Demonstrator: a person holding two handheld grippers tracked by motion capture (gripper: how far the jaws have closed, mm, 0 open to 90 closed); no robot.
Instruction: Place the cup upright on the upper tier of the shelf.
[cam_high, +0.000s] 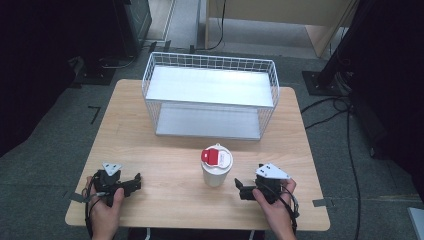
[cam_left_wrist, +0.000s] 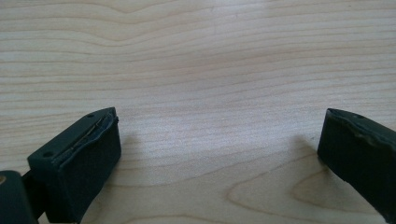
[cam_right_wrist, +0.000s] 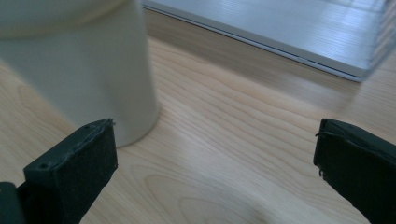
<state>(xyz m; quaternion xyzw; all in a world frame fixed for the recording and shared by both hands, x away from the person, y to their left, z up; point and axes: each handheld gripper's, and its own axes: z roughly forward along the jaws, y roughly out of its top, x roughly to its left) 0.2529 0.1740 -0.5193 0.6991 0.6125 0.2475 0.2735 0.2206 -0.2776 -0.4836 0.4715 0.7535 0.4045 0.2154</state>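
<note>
cup (cam_high: 216, 168) stands free between both spread grippers, near the table's (cam_high: 165, 165) front edge.

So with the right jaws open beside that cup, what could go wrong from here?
1. The cup stands upright, tall and narrow, off-centre toward one jaw in the right gripper view; the right gripper could knock it over on closing.
2. The wire rack stands just behind, so a pushed cup might strike it.

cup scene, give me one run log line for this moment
cup: upright, red lid on, table | right gripper: open, beside cup, apart | left gripper: open, empty | wire shelf: behind cup
</note>
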